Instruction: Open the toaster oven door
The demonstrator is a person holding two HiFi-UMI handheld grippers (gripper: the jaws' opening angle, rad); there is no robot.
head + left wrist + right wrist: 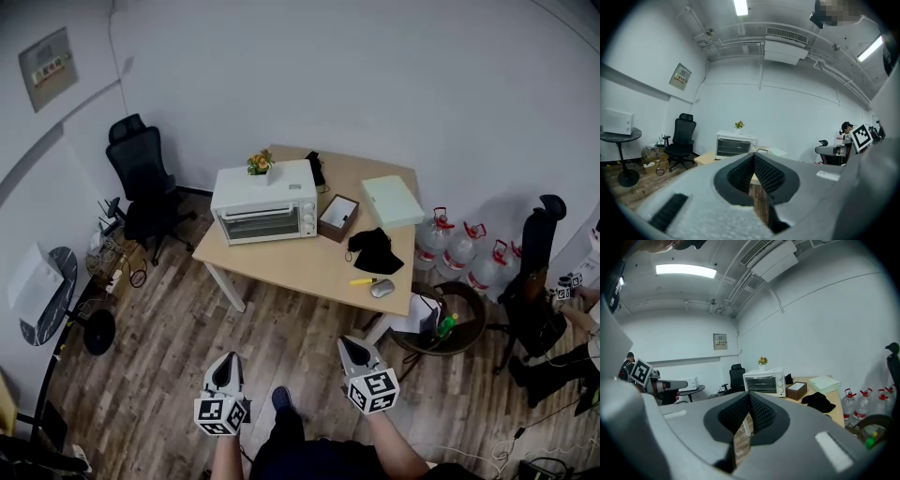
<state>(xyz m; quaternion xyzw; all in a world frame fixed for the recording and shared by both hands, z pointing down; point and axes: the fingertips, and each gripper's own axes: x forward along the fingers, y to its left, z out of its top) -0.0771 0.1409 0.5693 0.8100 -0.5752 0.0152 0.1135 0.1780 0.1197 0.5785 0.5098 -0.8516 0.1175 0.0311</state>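
Note:
A white toaster oven stands on the left part of a wooden table, its glass door shut and upright. It also shows far off in the left gripper view, as the oven, and in the right gripper view, as the oven. My left gripper and right gripper hang over the wood floor well short of the table, both pointing toward it. Each is shut with its tips meeting and nothing held. The left gripper and right gripper fill the lower half of their own views.
On the table lie a small potted plant atop the oven, a brown box, a pale green box, black cloth and a mouse. A black office chair stands left, water bottles right, and a person's hand at far right.

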